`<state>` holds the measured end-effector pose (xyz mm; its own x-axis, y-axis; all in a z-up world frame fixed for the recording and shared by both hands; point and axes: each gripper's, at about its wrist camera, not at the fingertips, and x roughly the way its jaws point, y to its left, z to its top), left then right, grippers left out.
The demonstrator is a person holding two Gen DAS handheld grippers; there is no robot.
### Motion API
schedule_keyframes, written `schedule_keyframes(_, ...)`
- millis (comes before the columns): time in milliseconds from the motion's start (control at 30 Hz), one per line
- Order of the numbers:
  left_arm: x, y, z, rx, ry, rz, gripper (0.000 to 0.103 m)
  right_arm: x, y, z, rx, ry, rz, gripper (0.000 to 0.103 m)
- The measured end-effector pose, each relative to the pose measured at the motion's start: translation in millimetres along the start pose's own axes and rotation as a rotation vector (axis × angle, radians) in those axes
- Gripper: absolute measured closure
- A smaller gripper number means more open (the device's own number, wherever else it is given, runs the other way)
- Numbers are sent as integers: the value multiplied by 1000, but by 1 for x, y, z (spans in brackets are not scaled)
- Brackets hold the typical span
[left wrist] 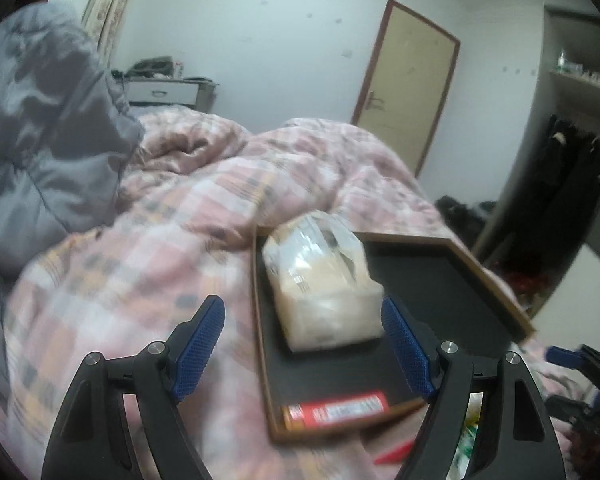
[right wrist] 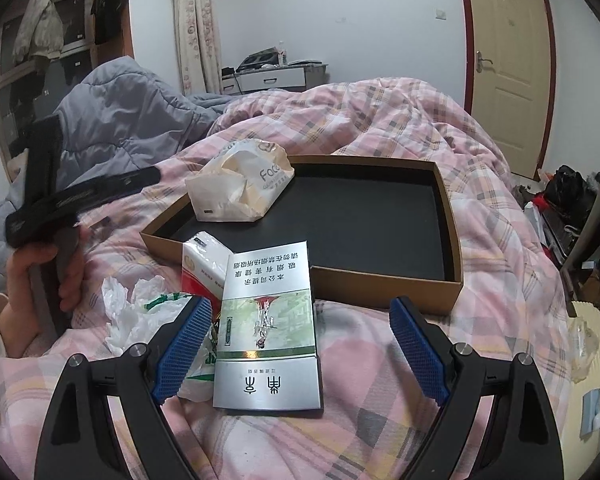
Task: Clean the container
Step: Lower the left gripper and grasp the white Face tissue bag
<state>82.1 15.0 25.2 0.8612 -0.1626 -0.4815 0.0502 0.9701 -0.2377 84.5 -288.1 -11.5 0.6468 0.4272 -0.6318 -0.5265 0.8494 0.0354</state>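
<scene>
the pink plaid quilt [right wrist: 380, 120] covers the bed and carries everything else. on it sits the container [right wrist: 446, 216], a shallow cardboard box with a black floor, filling the 12 to 1 o'clock part of the right wrist view. the only thing left inside it is the soft tissue pack [right wrist: 238, 182], lying in the box's far left corner at about 11 o'clock from the right gripper [right wrist: 300, 344]. in the left wrist view the same tissue pack [left wrist: 324, 280] lies dead ahead at 12 o'clock, its long axis running away from the camera, its near end just between the tips of the left gripper [left wrist: 302, 346], whose fingers are spread wide on either side and not yet touching it. so the left gripper looks the nearer one for lifting it out. the right gripper is also spread and holds nothing; a silver cigarette carton [right wrist: 268, 332] lies on the quilt between its fingers, outside the box, with a small red-and-white pack [right wrist: 202, 268] and a crumpled plastic bag [right wrist: 132, 312] at 10 o'clock.
</scene>
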Motion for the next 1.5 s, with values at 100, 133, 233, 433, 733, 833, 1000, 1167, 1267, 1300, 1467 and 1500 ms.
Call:
schedule_keyframes(100, 12, -1, 8, 14, -5, 59, 23, 0, 0, 0, 1, -1, 1, 13)
schedule_keyframes(133, 17, 1, 11, 14, 2, 68, 19, 0, 0, 0, 0, -1, 1, 13)
schedule_keyframes(233, 31, 8, 15, -28, 27, 61, 10, 0, 0, 0, 0, -1, -1, 13)
schedule_keyframes(433, 60, 7, 13, -20, 123, 51, 10, 0, 1, 1, 0, 0, -1, 13)
schedule_keyframes(733, 75, -1, 9, 17, 178, 42, 22, -1, 1, 1, 0, 1, -1, 13)
schedule_keyframes(833, 75, -3, 7, 27, 189, 20, 48, -1, 0, 0, -1, 2, -1, 13)
schedule_keyframes(1000, 71, 3, 7, -10, 181, -63, 75, -1, 0, 1, 3, 1, 0, 13)
schedule_keyframes(1167, 54, 6, 7, -28, 115, -98, 85, -1, 0, 1, 2, 0, 0, 13)
schedule_keyframes(1267, 34, 3, 7, -12, 36, -94, 85, -1, 0, 1, 3, 0, 0, 13)
schedule_keyframes(1300, 27, 2, 6, -8, 13, -98, 85, -1, 0, 1, 3, 0, 0, 13)
schedule_keyframes(1467, -19, -3, 0, 50, -109, -111, 85, -1, 0, 0, 3, -1, 1, 13)
schedule_keyframes(1500, -30, -5, -3, 74, -135, -113, 85, -1, 1, 0, 3, -1, 1, 13)
